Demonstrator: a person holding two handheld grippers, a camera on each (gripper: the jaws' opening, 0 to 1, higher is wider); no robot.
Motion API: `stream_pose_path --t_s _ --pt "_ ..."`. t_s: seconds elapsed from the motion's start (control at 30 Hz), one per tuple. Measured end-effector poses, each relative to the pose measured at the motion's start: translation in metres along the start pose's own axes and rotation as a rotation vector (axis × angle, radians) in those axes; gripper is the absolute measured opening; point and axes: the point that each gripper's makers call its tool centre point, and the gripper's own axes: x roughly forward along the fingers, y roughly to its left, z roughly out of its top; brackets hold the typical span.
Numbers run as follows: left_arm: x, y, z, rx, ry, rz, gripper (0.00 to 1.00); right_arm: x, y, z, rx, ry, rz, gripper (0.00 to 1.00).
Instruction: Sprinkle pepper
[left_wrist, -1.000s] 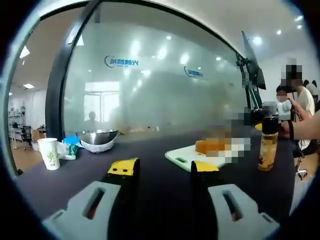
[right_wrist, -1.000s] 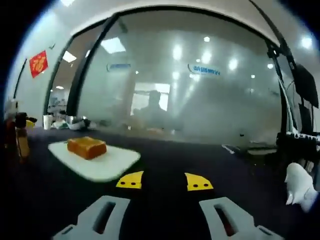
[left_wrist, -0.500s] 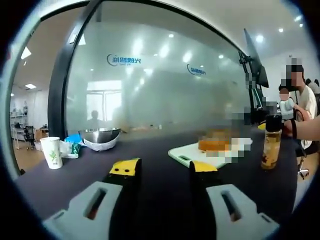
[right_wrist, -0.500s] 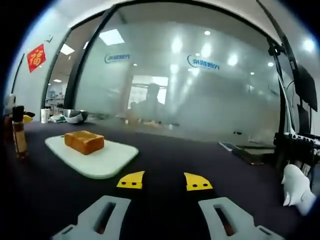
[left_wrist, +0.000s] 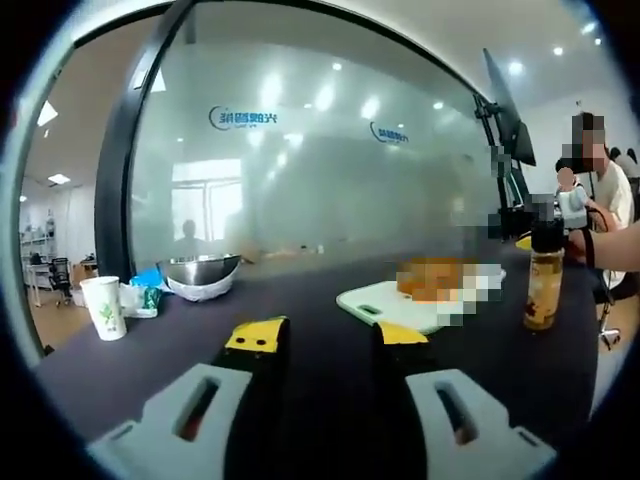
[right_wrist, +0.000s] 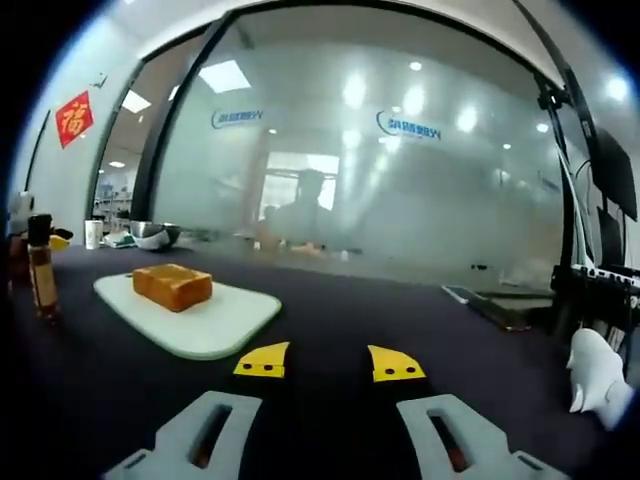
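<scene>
- Dark table (right_wrist: 330, 330) before a frosted glass wall (right_wrist: 400, 190), both views.
- White cutting board (right_wrist: 195, 318) left of centre in the right gripper view, orange block (right_wrist: 172, 285) on it; open tabletop near the board's near edge.
- Pepper bottle (right_wrist: 42, 268) stands far left, apart from the board; contents hard to make out.
- Left gripper (left_wrist: 318, 335) released, holding nothing, above bare table.
- Right gripper (right_wrist: 330, 362) released, empty.
- Paper cup (left_wrist: 105, 307) and metal bowl (left_wrist: 200, 275) far left; board partly blurred there.
</scene>
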Motion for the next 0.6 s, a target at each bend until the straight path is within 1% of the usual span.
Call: stream_pose_path --t_s 0.17,0.6 --pt "-0.0025 -0.0037 -0.0003 0.003 0.006 0.004 0.27 -0.0006 0.0004 -0.0008 -0.009 0.005 0.0 0.24" --pt "-0.0021 -0.0028 -0.0008 0.005 0.004 -0.005 0.27 -0.0011 0.0024 -0.0005 -0.019 0.0 0.007 0.24"
